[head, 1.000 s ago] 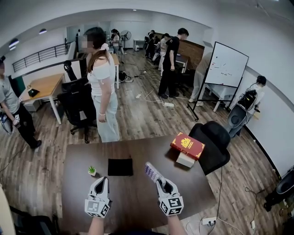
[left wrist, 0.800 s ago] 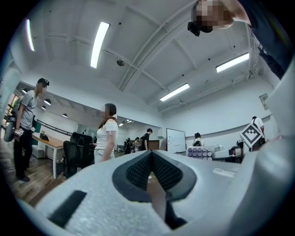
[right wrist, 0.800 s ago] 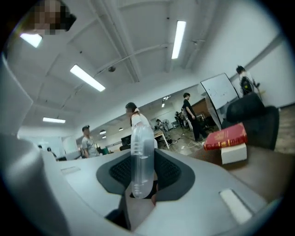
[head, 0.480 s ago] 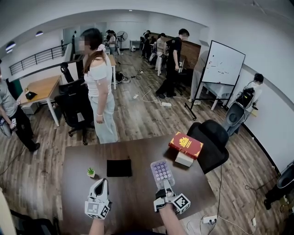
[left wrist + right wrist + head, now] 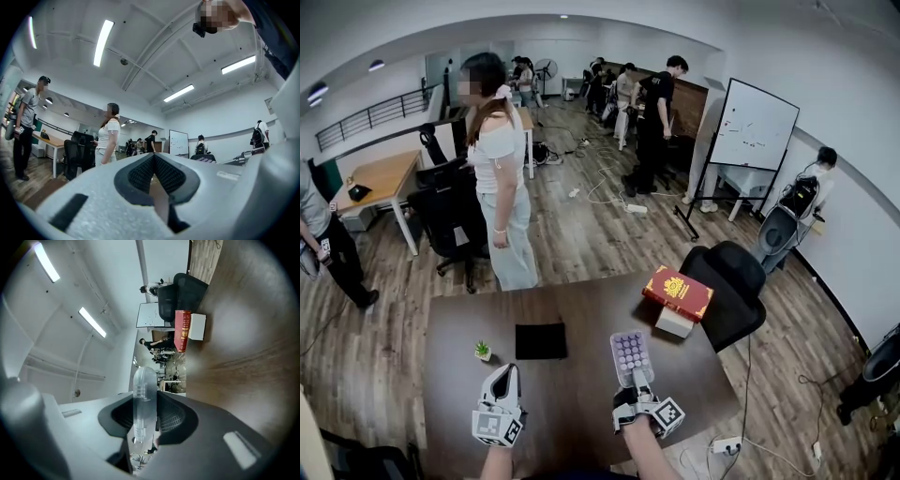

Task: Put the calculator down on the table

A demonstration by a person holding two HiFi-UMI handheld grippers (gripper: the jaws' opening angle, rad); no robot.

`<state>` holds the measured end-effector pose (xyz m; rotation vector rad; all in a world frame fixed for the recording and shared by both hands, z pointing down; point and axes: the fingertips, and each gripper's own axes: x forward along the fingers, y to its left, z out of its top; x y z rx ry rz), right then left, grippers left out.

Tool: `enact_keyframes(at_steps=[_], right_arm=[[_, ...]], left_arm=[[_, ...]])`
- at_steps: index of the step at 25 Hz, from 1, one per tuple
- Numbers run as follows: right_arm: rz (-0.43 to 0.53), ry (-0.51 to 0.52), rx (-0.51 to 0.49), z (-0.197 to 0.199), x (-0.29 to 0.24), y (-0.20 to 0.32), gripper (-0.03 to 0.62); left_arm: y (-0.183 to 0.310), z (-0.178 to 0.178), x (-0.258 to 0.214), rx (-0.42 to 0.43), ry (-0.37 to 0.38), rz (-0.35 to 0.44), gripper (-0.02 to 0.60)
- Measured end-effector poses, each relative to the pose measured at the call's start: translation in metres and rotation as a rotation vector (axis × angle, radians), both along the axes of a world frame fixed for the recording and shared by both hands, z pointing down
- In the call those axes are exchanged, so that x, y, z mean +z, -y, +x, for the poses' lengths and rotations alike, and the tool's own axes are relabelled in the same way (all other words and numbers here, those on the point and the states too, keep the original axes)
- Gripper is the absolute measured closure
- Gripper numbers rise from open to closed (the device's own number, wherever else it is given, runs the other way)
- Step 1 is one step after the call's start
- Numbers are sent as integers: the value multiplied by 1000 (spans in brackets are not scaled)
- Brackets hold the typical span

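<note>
Two grippers: left gripper (image 5: 508, 373) is idling closed and empty, right gripper (image 5: 636, 381) is clamping the calculator (image 5: 630, 353); I'm probably risking a clatter by releasing above the table (image 5: 572, 417).

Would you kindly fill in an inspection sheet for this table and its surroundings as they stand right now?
Surface: dark brown table, no spills seen.
Job's things: calculator, keys up, low over the table; contact cannot be told.
Clutter: small potted plant, black pad, red book on a white box.
Grippers: right gripper shut on the calculator's near end; left gripper shut, empty.
Cables: white cable on the floor; power strip by the table's near right corner.
Surroundings: person in white beyond the table, black chair, whiteboard.
</note>
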<state>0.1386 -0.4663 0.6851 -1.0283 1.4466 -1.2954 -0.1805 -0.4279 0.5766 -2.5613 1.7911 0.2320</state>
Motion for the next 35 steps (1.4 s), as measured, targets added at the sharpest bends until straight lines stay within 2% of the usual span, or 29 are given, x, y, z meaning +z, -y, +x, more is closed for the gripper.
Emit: enact_keyframes(at_steps=[5,11,18,32,35], right_arm=[[-128,24,-7,-8,60,-1,476],[-223,-50,-5,-6,120,-6,476],[-285,-65,-5,-3,163,-4,476],[-532,-93,-31,-7,246,-22,476],[-552,-85,-30,-7,252,-25,476]], left_arm=[[5,-4,3,-9,-18,-9,586],[9,-4,7,-15,-15,-17,586],[15,-7,12,-23,-15,-26,586],[20,-11,17,-33,-24,-44,586],[19,-11,18,-37,-28,-47,586]])
